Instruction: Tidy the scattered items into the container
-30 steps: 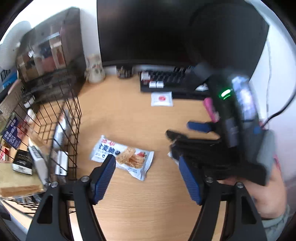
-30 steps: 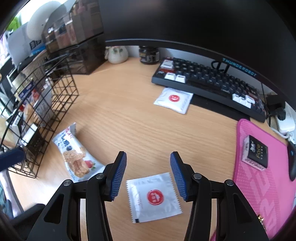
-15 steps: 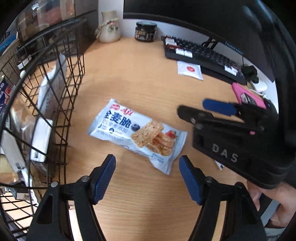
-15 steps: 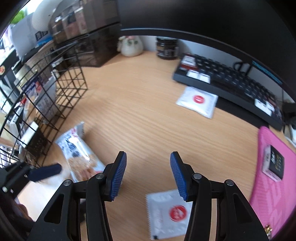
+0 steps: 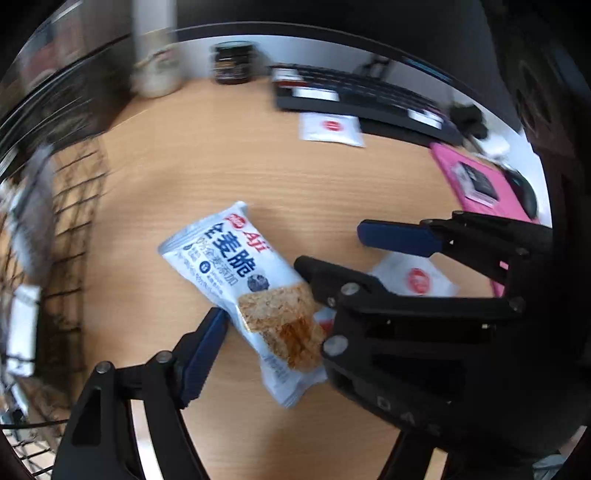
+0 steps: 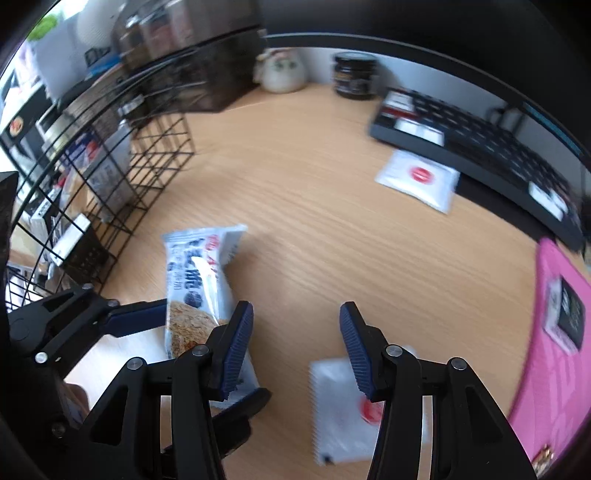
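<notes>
snack packet (image 5: 255, 291) between opening left gripper (image 5: 273, 350) jaws.

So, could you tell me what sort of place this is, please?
Most likely a home or office computer desk: a keyboard under a dark monitor, a pink mouse mat, and snack packets on the wooden top.

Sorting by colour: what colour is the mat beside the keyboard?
Pink mat, clearest in the right wrist view.

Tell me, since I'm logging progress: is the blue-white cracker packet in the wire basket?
Out. The blue-white cracker packet lies on the wooden desk, beside the black wire basket.
</notes>
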The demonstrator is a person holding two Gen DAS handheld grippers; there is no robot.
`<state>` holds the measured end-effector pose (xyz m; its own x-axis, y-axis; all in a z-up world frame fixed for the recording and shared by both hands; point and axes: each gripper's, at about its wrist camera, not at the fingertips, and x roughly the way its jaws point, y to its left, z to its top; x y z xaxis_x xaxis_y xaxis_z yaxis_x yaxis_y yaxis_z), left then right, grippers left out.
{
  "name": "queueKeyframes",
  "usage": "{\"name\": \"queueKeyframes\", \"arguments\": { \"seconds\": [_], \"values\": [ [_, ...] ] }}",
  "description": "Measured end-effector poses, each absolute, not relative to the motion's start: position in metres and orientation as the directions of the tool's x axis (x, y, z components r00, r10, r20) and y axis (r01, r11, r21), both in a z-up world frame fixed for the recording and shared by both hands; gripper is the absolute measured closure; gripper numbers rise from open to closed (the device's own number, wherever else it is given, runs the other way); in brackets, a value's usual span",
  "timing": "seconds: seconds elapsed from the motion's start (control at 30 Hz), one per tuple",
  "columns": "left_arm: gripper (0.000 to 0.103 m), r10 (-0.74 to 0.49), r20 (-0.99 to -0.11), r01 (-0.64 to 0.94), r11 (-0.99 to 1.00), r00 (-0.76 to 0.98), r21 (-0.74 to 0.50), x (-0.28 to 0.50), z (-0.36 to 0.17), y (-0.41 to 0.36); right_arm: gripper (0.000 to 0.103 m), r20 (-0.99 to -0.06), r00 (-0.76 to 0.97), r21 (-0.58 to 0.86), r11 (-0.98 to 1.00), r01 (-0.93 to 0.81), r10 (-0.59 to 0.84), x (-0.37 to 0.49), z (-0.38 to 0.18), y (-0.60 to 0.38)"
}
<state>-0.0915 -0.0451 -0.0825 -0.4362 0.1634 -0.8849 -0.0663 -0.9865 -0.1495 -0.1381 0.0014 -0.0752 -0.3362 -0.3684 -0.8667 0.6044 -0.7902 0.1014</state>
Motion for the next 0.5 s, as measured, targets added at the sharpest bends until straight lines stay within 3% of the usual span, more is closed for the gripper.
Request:
{"name": "queueKeyframes", "arguments": {
  "seconds": [0.27,0.5],
  "values": [
    [0.024,0.235,-0.886,-0.257,-0.956,-0.399,-0.138,-0.091,-0.085,0.034,0.054,-0.863,-0.373,0.14,-0.871,0.471,-0.341,-0.133,-0.075,0.094],
    [0.024,0.235,-0.875,-0.214,-0.964,-0.423,-0.156,-0.096,-0.077,0.037,0.054,-0.838,-0.454,0.106,-0.906,0.409,-0.303,-0.129,-0.058,0.132]
  ]
}}
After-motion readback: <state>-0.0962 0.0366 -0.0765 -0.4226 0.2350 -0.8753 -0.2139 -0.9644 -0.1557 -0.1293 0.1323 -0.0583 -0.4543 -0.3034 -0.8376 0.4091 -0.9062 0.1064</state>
